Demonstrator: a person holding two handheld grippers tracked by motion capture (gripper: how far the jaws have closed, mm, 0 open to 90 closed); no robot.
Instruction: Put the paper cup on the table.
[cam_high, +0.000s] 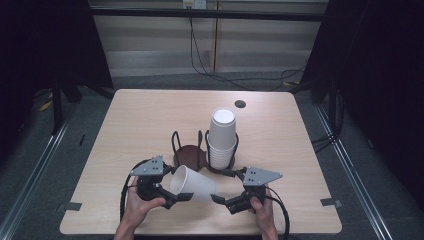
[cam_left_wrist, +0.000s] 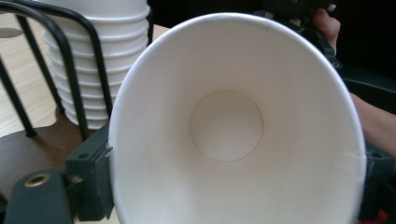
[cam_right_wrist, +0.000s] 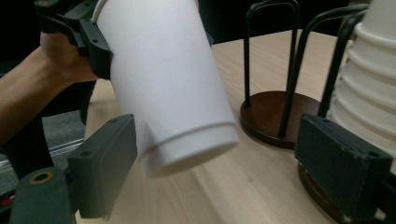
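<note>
Your counter (cam_high: 150, 115) is a pale wood-grain slab with rounded corners and a small dark round cap (cam_high: 240, 104) set into it beyond the cup rack. Around it lie grey floor, black curtains to either side, and a light panelled wall behind with black cables (cam_high: 210, 70) trailing down it.

The cup rack (cam_high: 189, 155) sits near the middle of the counter: two round dark-brown wooden bases ringed by thin black wire loops. The base on your right carries a stack of white paper cups (cam_high: 221, 137), their rolled rims ribbing the lower part of the stack; the base on your left is bare.

Just in front of the rack, your left gripper (cam_high: 172, 195) pinches a single white paper cup (cam_high: 192, 184) across its rim, a black jaw pressed to each side. The cup lies tipped on its side above the counter, its mouth toward your left hand (cam_high: 141, 202), its smooth tapered wall and recessed round bottom toward your right gripper (cam_high: 220, 200). That gripper's jaws stand spread, one beside the cup's bottom end, the other toward the stack in the rack; you cannot tell whether it touches the cup.
</note>
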